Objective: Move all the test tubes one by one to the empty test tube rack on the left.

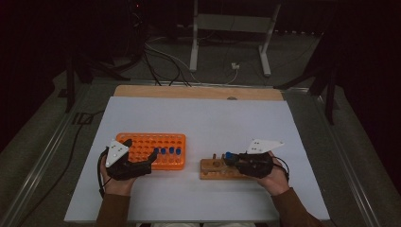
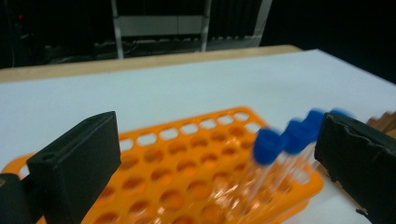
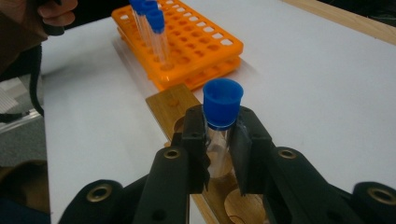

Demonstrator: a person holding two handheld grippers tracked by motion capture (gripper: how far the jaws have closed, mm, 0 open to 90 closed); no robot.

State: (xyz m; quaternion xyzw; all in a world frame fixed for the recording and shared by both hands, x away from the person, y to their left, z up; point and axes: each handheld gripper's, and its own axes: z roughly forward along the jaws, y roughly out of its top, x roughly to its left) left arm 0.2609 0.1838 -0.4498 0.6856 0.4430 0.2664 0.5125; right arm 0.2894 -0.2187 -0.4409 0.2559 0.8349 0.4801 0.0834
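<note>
A: Right gripper (image 3: pixel 219 154) first. Jaws?

B: Clenched on the clear glass test tube with the blue cap (image 3: pixel 222 103). The black pads pinch the glass just under the cap, tube upright. Gripping that high keeps the lower part free, I'd say, so it can slide through a hole.

A: Where's the tube sitting?

B: Over the flat wooden holder with round holes (image 1: pixel 213 169), right of centre on the near part of the table. In the right gripper view its bottom end looks to be at or inside one hole (can't tell if it's seated or lifting out).

A: Left gripper (image 1: pixel 152 159)?

B: Released. In the left gripper view the two black jaws stand wide apart with nothing pressed between them. It sits at the near left edge of the orange plastic rack with many round holes (image 1: pixel 142 142), probably to brace the rack or line up for the next tube.

A: What's in the rack?

B: A short row of blue-capped test tubes (image 1: pixel 168 151) at its right end, upright, just beside the open left jaws. They're blurred in the left gripper view.

A: Surface?

B: White sheet over the wooden table (image 1: pixel 198 120). Rack and holder are near each other, not touching.

A: Step?

B: My read: moving tubes between rack and holder; which direction, can't tell.
</note>
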